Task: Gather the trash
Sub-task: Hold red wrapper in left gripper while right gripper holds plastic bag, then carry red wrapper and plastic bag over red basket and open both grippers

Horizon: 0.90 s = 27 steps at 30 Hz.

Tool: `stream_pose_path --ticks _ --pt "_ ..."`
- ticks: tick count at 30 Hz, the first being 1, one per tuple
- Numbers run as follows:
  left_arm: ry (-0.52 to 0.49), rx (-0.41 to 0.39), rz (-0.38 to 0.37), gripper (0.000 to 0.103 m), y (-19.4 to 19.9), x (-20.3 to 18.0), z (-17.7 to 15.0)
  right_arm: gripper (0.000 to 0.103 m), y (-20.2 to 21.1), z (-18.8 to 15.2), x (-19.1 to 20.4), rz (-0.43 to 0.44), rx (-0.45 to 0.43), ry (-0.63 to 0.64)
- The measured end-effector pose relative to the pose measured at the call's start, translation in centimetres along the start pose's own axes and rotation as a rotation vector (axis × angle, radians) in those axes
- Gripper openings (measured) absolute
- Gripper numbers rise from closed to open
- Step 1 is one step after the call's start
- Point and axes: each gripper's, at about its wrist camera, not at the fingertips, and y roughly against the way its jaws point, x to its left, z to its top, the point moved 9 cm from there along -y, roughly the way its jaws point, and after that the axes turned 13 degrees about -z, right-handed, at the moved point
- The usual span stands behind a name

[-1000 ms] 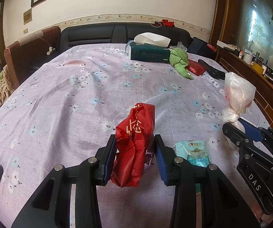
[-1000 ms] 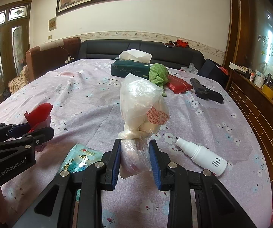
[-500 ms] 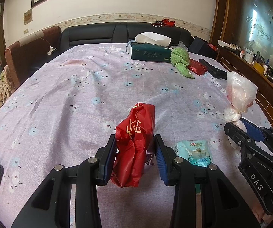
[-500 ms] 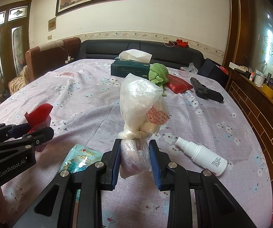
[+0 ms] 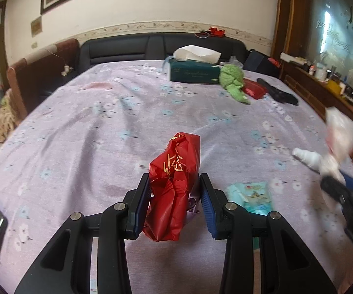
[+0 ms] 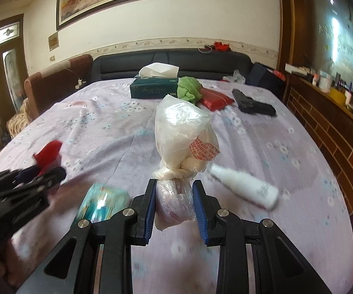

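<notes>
Left wrist view: the left gripper [image 5: 175,197] clamps a crumpled red plastic bag [image 5: 174,183] at centre, lifted clear of the floral tablecloth [image 5: 90,134].

Right wrist view: the right gripper [image 6: 174,202] grips a knotted clear plastic bag [image 6: 183,134] at twelve o'clock. Both trash pieces are collected; next probably comes carrying them to a bin, none visible.

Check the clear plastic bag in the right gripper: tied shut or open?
Tied shut. The clear plastic bag is knotted at its neck just above the right gripper, whose pads clamp the part below the knot.
</notes>
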Motion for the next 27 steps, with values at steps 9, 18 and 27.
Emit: stream_pose_path --ticks 9,18,27 --pt "-0.064 -0.010 -0.124 0.038 4.3 -6.1 -2.2 0.031 7.7 -4.7 -6.1 -0.021 0.001 -0.028" --pt "-0.177 0.064 -0.276 0.038 7.2 -16.0 -6.2 0.032 11.7 -9.8 -12.3 -0.001 0.051 -0.149" --pt "-0.355 0.119 -0.408 0.038 6.6 -29.6 -7.2 0.032 15.1 -11.6 -23.4 -0.081 0.022 -0.350"
